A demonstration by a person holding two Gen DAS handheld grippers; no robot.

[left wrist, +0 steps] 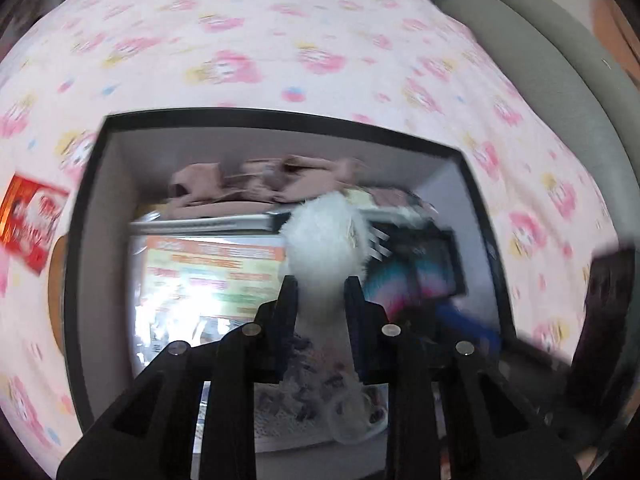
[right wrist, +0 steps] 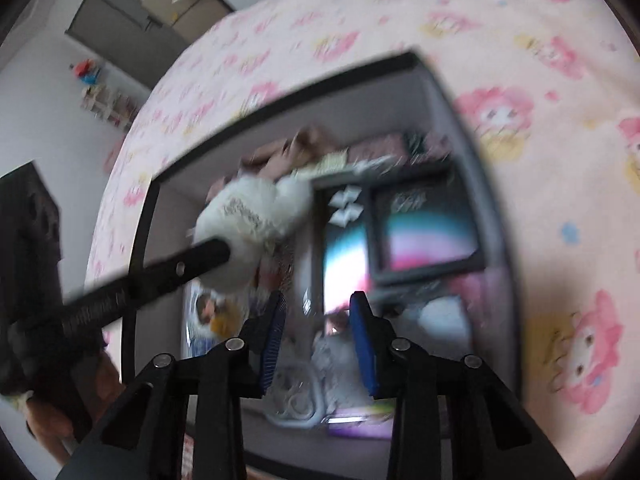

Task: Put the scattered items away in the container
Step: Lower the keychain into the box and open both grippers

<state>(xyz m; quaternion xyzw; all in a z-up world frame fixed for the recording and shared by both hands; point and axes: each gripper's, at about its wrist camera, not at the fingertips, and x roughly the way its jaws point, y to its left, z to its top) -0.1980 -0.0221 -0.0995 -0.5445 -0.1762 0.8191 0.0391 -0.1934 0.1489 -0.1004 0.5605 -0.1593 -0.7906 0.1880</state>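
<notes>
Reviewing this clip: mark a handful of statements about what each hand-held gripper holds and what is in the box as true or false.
1. The left hand-held gripper is shut on a white fluffy toy. True.
2. The toy hangs over the open box. True.
3. The right hand-held gripper grips the toy too. False: nothing is between its fingers.
4. The box is bare inside. False: beige cloth and printed packets lie in it.
5. The box sits on a pink patterned sheet. True.
</notes>
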